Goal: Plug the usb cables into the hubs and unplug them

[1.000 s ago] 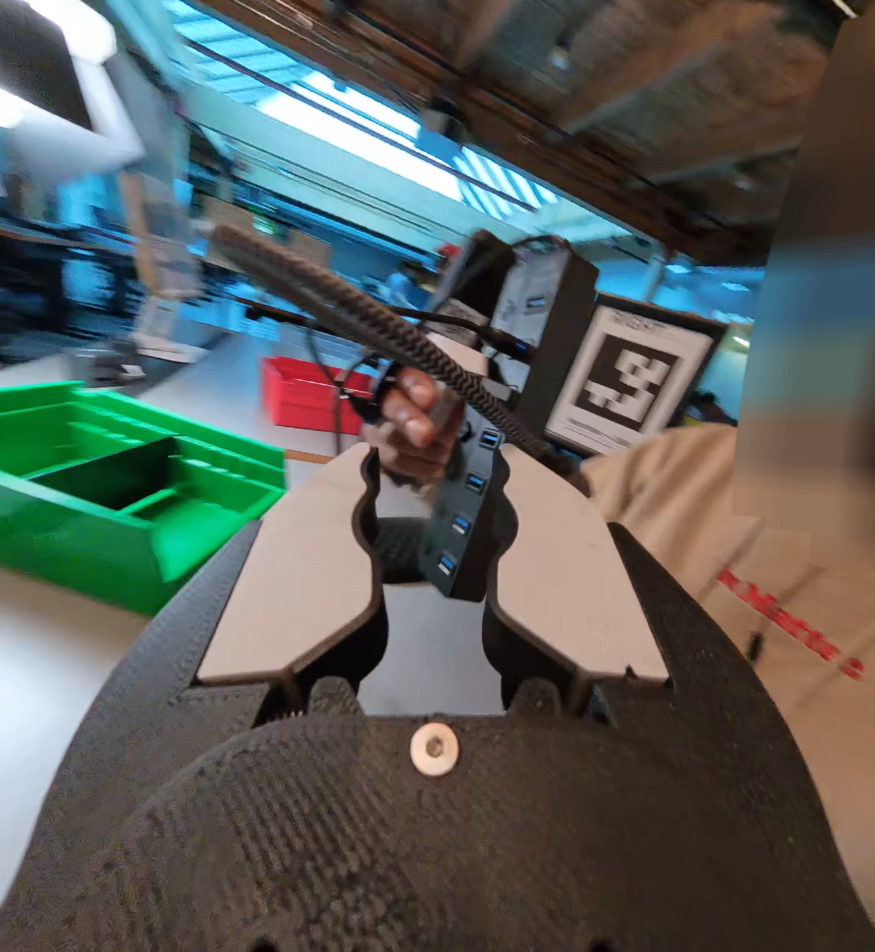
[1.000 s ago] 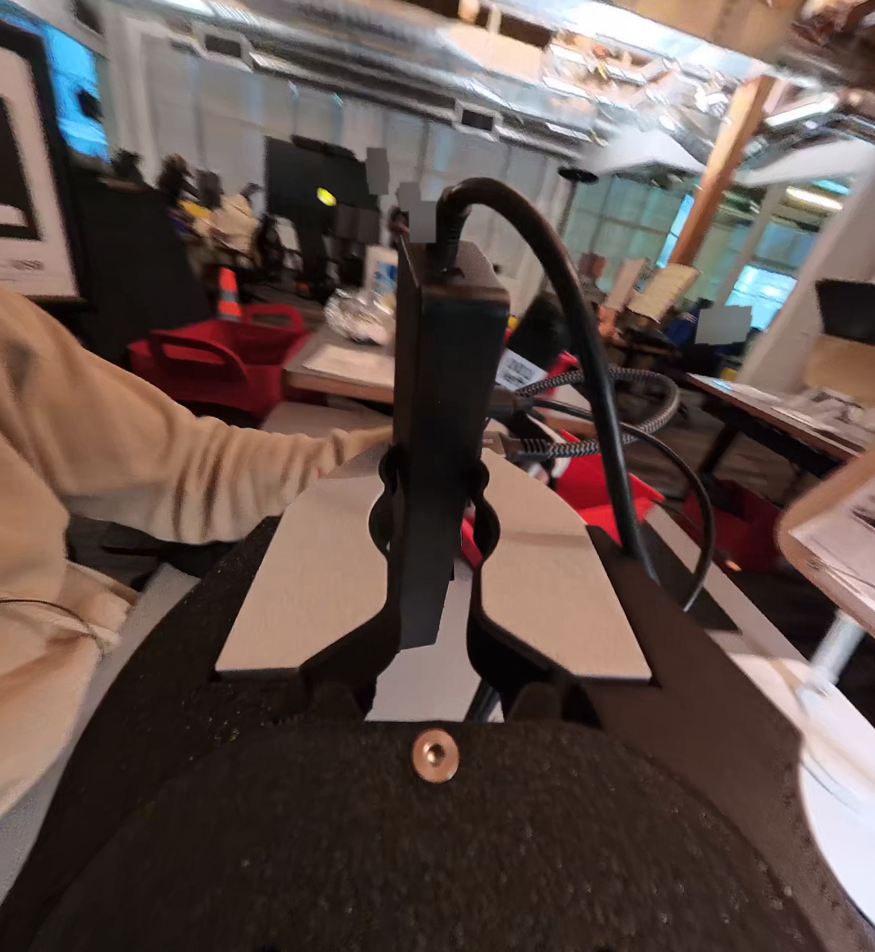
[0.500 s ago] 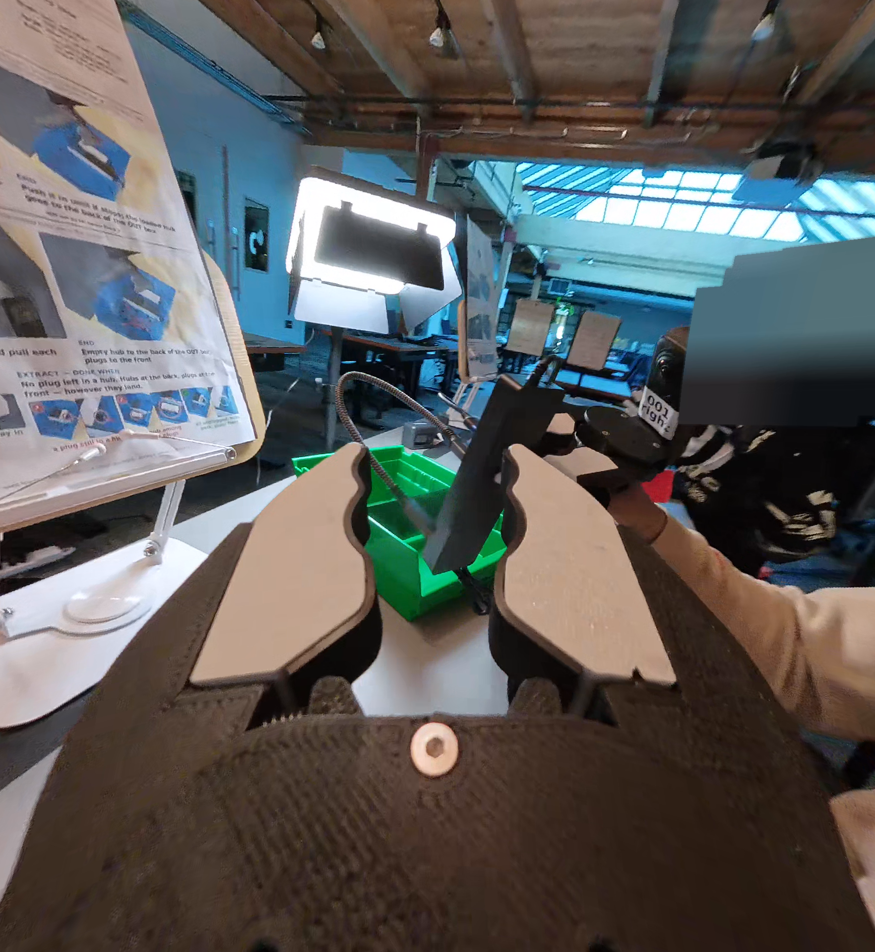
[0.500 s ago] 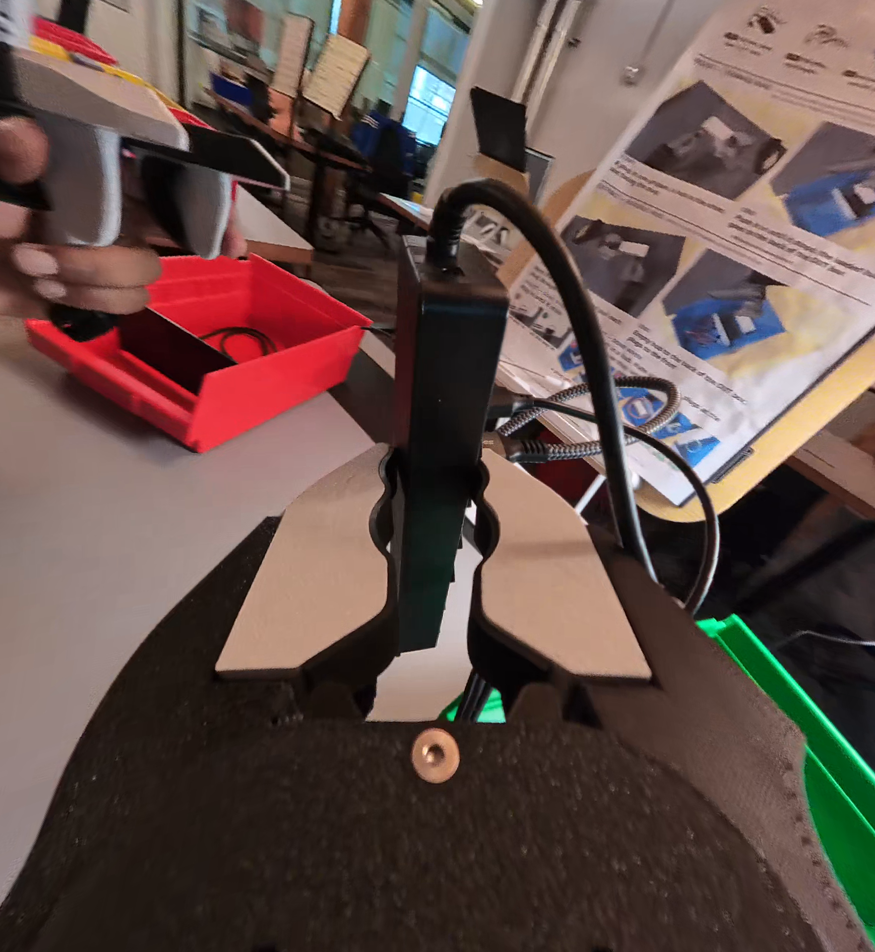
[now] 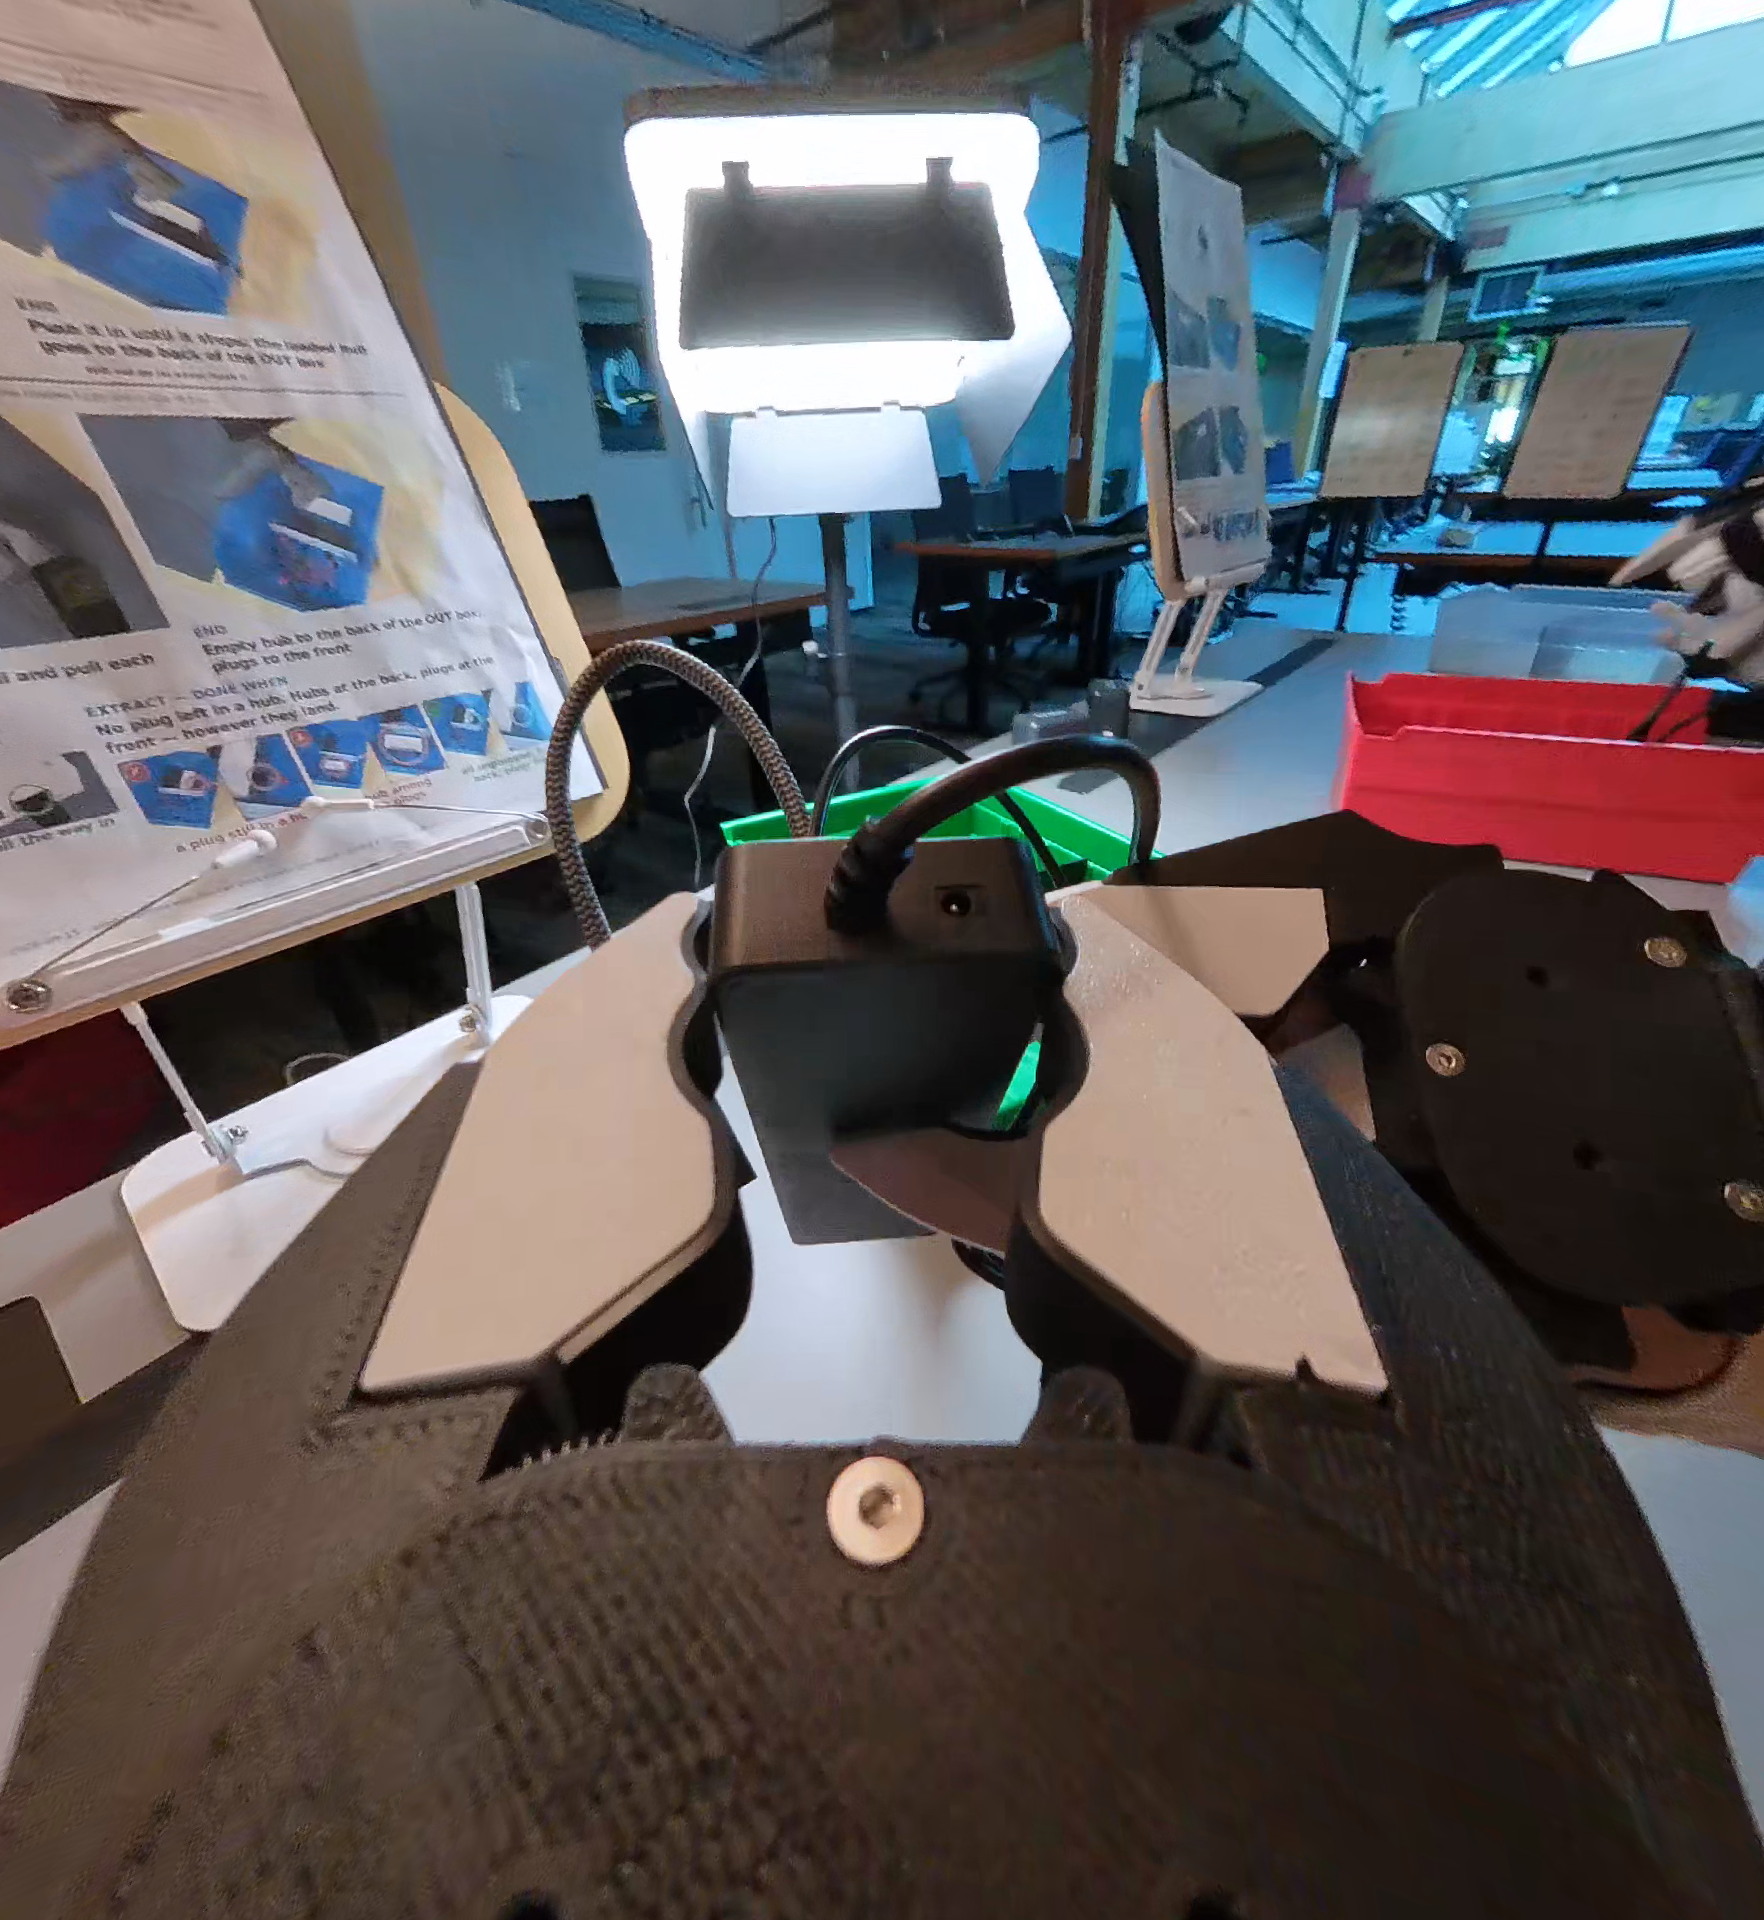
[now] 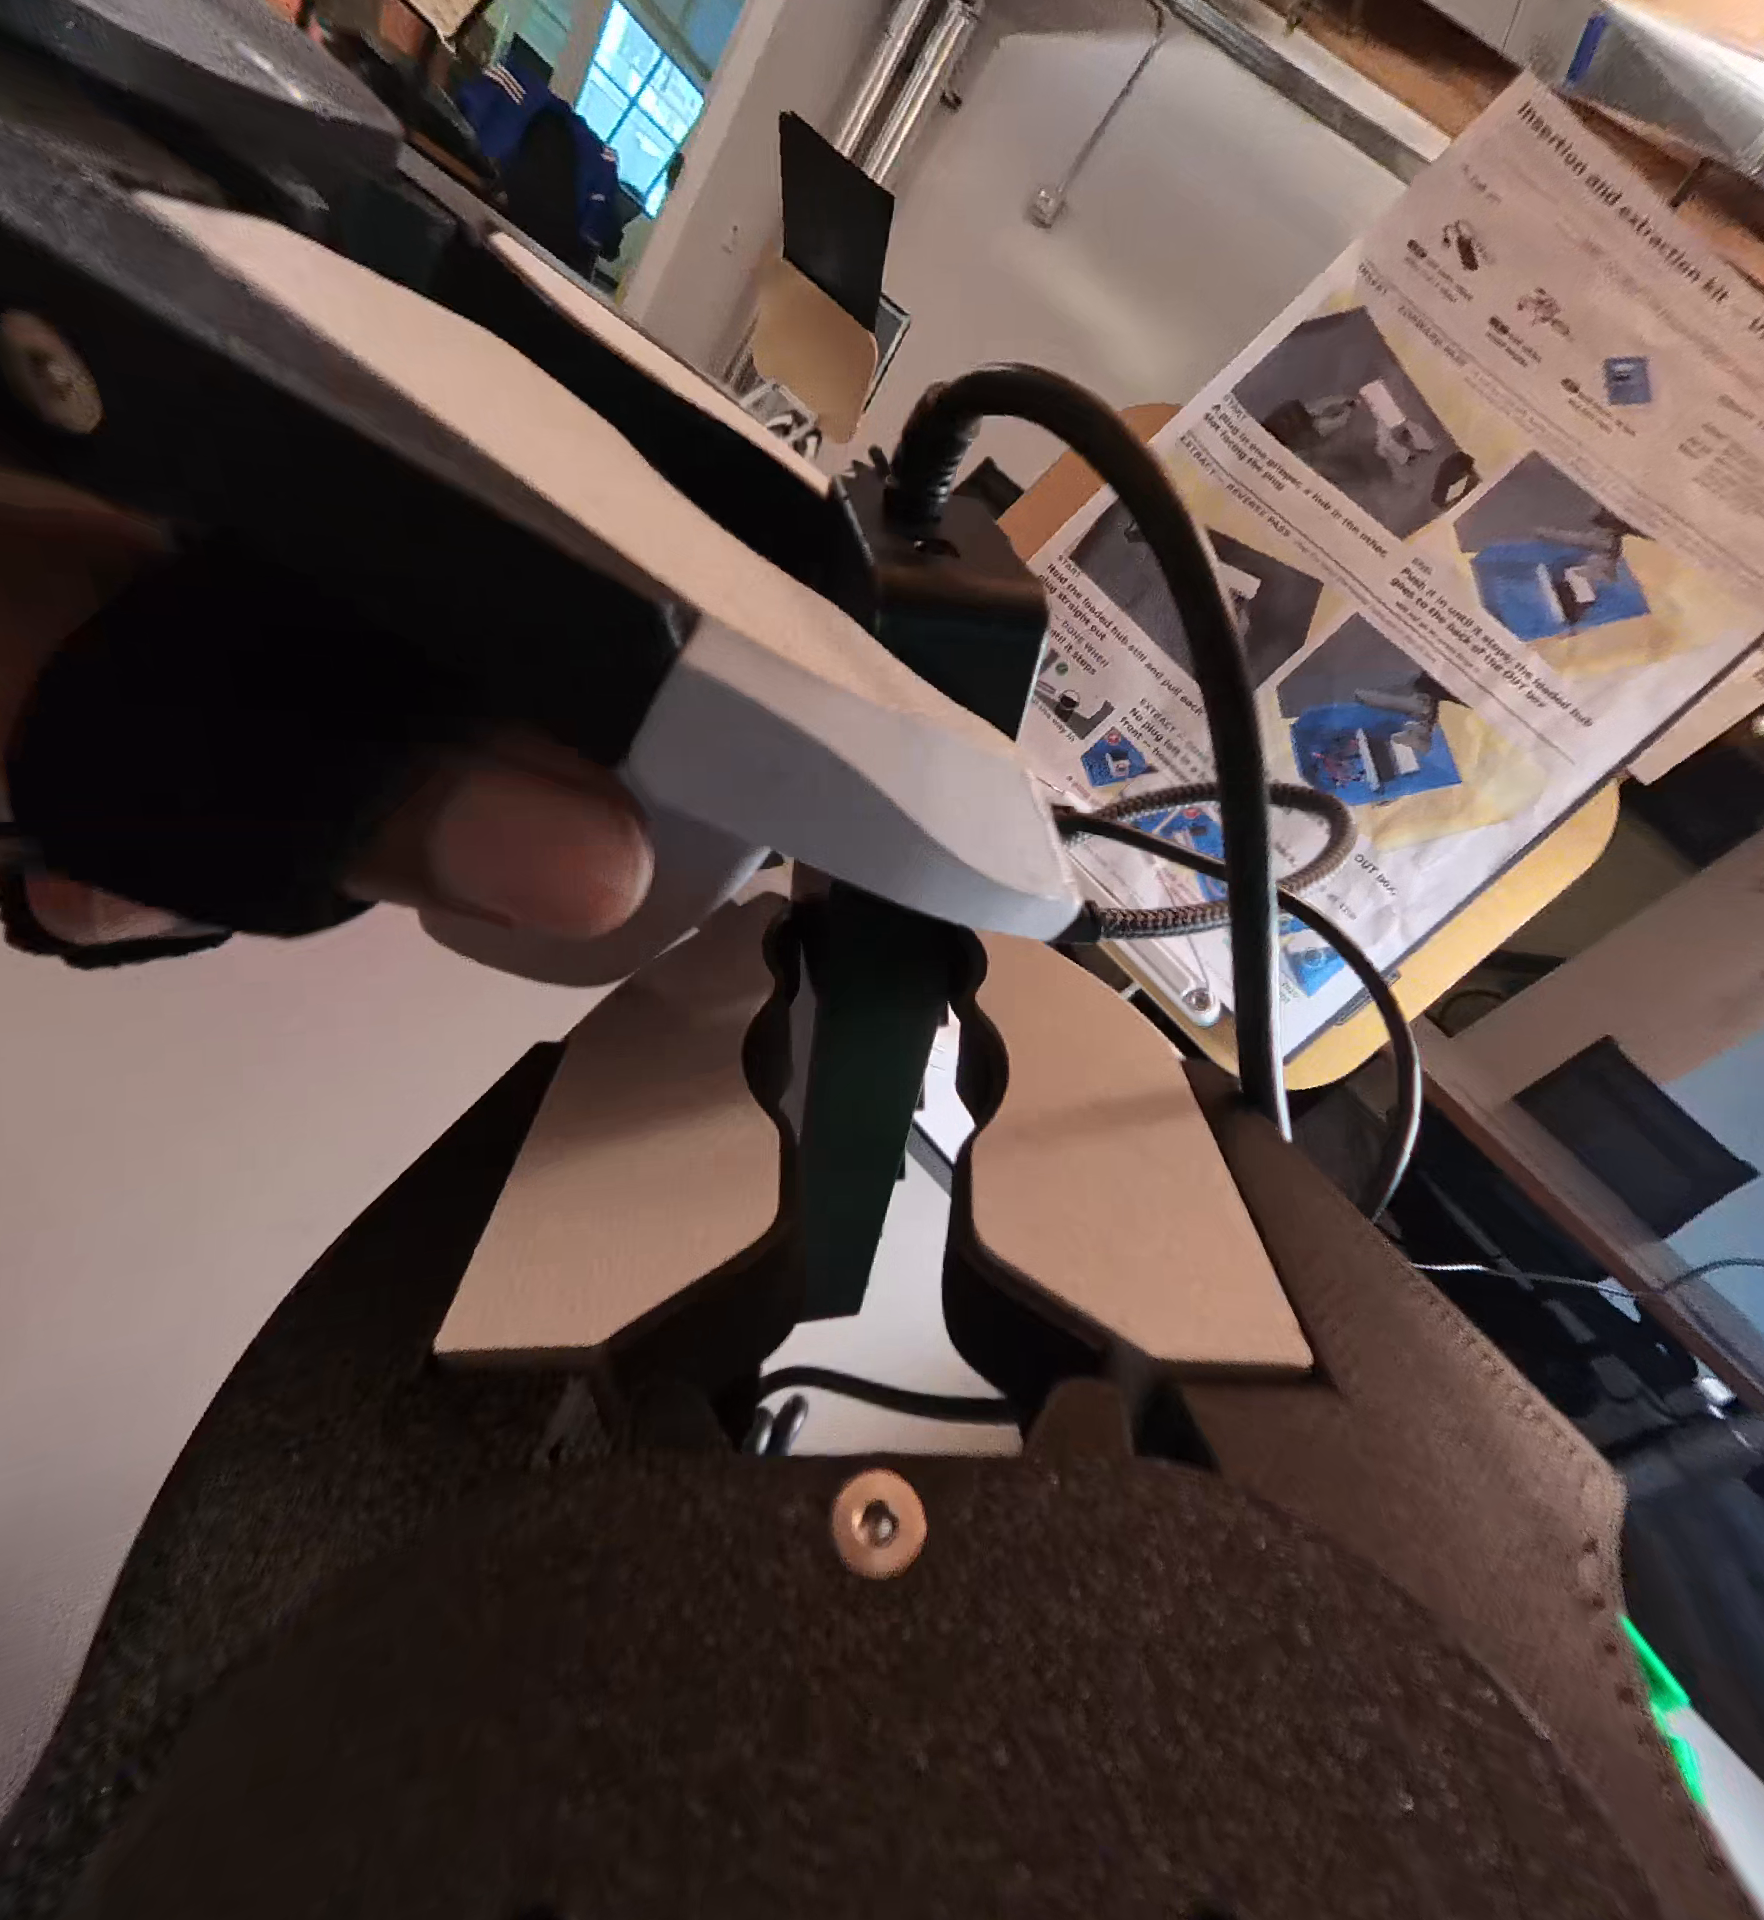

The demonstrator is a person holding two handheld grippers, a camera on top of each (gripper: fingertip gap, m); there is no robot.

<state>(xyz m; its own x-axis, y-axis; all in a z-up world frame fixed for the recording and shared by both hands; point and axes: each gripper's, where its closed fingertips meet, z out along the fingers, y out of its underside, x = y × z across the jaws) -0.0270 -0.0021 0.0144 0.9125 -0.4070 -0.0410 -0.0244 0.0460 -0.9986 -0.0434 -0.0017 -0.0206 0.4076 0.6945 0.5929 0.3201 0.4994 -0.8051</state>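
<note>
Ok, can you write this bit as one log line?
right tongs: gripping hub | left tongs: around hub top | braided cable: beside hub

I see the hub (image 5: 878,997) between my left fingers (image 5: 587,1122), bin (image 5: 961,821) behind it, instruction stand (image 5: 182,520) left, tray (image 5: 1574,800) far right.

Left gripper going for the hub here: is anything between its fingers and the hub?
Nothing visible. The hub sits directly between the left gripper's fingers, with its lower part clamped in the right gripper. The braided cable leaves the hub's side just beyond one finger, not between finger and hub.
</note>
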